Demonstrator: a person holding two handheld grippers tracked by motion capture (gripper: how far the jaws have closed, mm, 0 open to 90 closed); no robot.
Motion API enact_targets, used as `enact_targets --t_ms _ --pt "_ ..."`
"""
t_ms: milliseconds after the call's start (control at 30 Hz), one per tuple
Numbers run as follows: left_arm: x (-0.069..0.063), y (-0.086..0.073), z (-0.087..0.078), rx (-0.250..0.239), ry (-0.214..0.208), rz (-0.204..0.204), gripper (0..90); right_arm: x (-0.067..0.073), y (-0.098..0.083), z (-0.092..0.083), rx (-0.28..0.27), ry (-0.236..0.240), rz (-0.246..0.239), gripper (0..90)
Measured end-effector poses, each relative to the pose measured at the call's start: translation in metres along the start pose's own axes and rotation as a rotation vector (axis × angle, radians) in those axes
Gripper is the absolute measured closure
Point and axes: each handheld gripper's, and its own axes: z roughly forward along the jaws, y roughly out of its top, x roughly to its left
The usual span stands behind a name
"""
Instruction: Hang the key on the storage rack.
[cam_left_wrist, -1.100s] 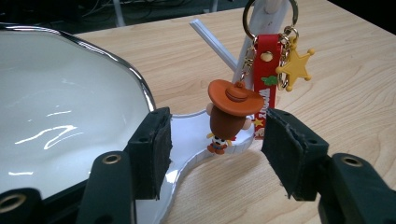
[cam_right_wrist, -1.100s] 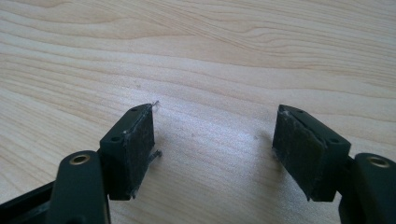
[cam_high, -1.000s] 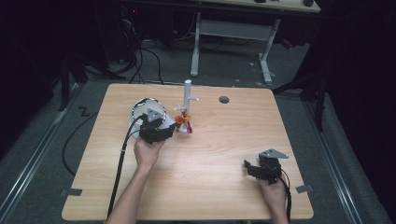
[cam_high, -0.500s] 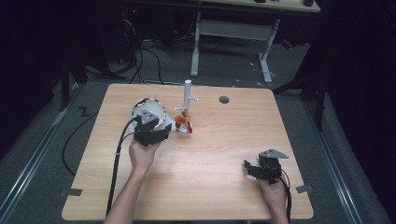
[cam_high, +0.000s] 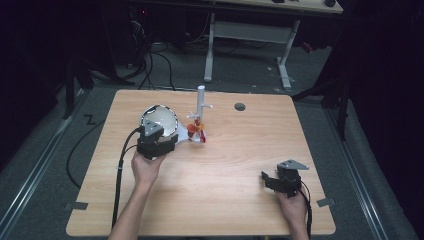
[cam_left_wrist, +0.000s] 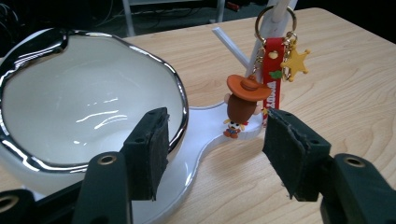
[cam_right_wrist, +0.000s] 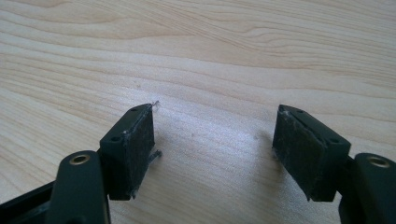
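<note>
Two grippers work over the wooden table (cam_high: 210, 175) in the high view. The left gripper (cam_high: 167, 142) sits at the near edge of a white bowl (cam_high: 159, 119) with a dark shiny rim, left of centre. Just right of the bowl stands a white stand (cam_high: 201, 100), an upright post with short pegs, and a small red-and-orange keychain (cam_high: 198, 131) hangs at its foot. The right gripper (cam_high: 270, 179) rests near the table's front right corner, well apart from all of that. A dark round hole (cam_high: 240, 106) marks the tabletop farther back.

In the left gripper view the jaws stand wide apart around nothing. The bowl (cam_left_wrist: 84, 107) is glossy white inside with a wavy silver rim, and the left pad (cam_left_wrist: 148, 149) overlaps that rim in the picture. The stand's flat white base (cam_left_wrist: 205, 126) runs from under the bowl to the post. The keychain (cam_left_wrist: 266, 74) hangs from a gold ring on a peg: a brown figure in an orange hat, a red strap with white letters, a yellow star.

In the right gripper view the jaws are also spread wide, over bare wood grain (cam_right_wrist: 210, 60).

Compared with a second ago, the left gripper has drawn back slightly from the bowl toward the person; the right gripper has stayed put.
</note>
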Motion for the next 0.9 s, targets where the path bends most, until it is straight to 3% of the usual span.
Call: enact_targets --t_ms 600,900 --pt "-0.003 -0.001 -0.018 -0.008 -0.004 0.024 40.8 0.0 0.0 0.0 0.0 0.0 0.0 29.8" --pt "0.0 -0.005 -0.026 -0.021 -0.005 0.001 41.2 0.0 0.0 0.0 0.0 0.0 0.0 29.8"
